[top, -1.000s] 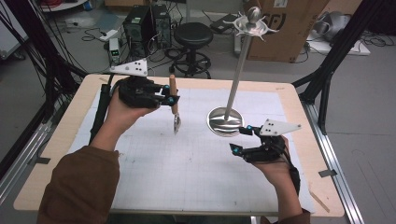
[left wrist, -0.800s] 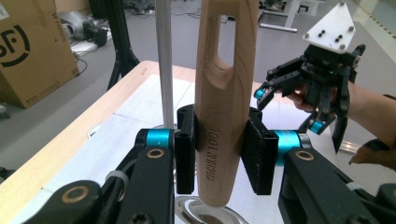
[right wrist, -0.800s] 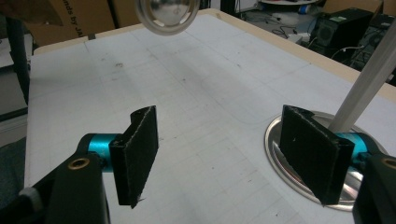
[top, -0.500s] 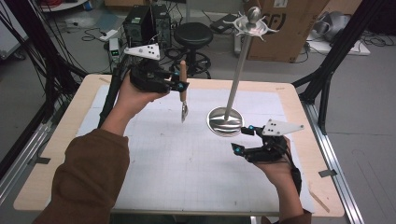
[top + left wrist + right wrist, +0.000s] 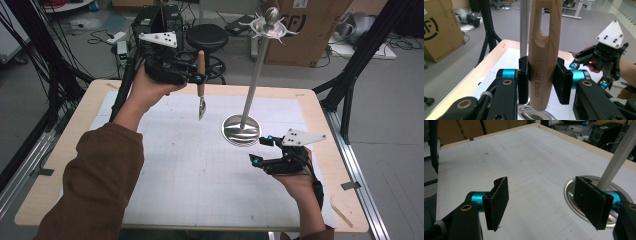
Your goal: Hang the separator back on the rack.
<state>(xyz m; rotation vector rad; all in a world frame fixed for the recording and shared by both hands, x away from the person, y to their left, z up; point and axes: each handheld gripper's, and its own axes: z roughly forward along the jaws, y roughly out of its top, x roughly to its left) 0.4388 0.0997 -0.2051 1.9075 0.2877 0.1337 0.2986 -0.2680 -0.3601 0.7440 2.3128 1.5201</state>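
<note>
Here the left gripper (image 5: 199, 79) holds a wooden-handled tool (image 5: 201, 85) upright above the worktop (image 5: 310, 107), jaws clamped on its handle (metal tip hanging down). The right gripper (image 5: 262, 150) rests just beside the stand (image 5: 242, 129) base, its jaws wide apart.

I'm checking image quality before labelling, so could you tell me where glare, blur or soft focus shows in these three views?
High view: overall soft, glare on the stand's round metal base. Left gripper view: the wooden handle is sharp enough to show its stamped lettering; the room behind is softer. Right gripper view: the near pads look crisp, and the stand's pole shows bright glare.
</note>
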